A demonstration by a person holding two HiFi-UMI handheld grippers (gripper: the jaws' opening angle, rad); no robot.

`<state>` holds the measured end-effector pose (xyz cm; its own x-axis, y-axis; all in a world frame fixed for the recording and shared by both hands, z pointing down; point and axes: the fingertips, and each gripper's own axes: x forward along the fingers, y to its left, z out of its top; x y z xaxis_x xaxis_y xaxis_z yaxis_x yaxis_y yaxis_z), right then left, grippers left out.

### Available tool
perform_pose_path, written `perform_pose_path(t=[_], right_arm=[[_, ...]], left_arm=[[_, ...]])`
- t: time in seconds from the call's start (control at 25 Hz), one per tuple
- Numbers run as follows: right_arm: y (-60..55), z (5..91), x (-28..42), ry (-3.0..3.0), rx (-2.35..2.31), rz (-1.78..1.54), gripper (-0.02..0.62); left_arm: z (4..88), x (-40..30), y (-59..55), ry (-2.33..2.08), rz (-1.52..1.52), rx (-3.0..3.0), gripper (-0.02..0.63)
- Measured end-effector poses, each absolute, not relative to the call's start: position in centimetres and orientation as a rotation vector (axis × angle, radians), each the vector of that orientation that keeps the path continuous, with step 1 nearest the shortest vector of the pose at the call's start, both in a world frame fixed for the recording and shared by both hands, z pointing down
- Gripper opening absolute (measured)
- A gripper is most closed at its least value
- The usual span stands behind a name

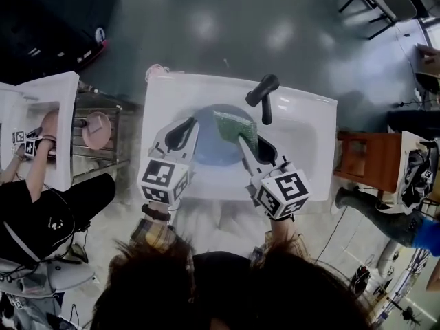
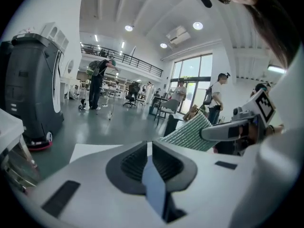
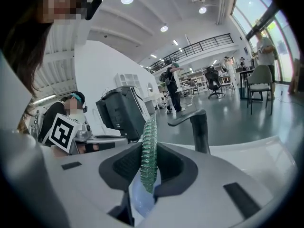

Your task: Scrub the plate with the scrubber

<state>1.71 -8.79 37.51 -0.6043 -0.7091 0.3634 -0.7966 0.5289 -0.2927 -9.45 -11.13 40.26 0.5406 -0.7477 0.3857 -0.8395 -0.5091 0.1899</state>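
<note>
A blue plate (image 1: 213, 146) is held up over the white sink's basin (image 1: 309, 126). My left gripper (image 1: 187, 126) is shut on the plate's left edge, and in the left gripper view the blue rim (image 2: 153, 184) sits pinched between its jaws (image 2: 148, 152). My right gripper (image 1: 245, 143) is shut on a green mesh scrubber (image 1: 235, 128), which lies against the plate's upper right part. In the right gripper view the scrubber (image 3: 149, 148) stands edge-on between the jaws (image 3: 148, 161), with the plate (image 3: 139, 201) just below. The scrubber (image 2: 187, 134) also shows in the left gripper view.
A black faucet (image 1: 262, 91) rises at the back of the sink, close beyond the scrubber. To the left stand a wire rack with a pink plate (image 1: 97, 130) and another sink (image 1: 51, 98) with a person at it. A wooden stool (image 1: 364, 158) stands at the right.
</note>
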Motion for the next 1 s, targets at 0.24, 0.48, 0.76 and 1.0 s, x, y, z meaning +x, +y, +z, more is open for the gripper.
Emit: perform_pose_path(t=[0.24, 0.48, 0.76, 1.0], right_arm=[[-8.6, 40.5, 1.6, -2.525, 1.32, 0.716, 0.097], [-8.8, 43.2, 2.1, -2.466, 1.362, 0.732, 0.097], [-9.2, 45.5, 2.8, -2.418, 1.402, 0.752, 0.097], [-9.7, 47.2, 2.9, -2.397, 1.401, 0.768, 0.097]], left_arm=[[44.4, -10.2, -10.5, -1.267, 0.431, 2.388, 0.017], [47.8, -10.8, -10.8, -1.246, 0.468, 2.348, 0.017], [50.9, -11.2, -11.4, -1.215, 0.509, 2.319, 0.079], [52.8, -11.4, -12.1, -1.207, 0.566, 2.314, 0.108]])
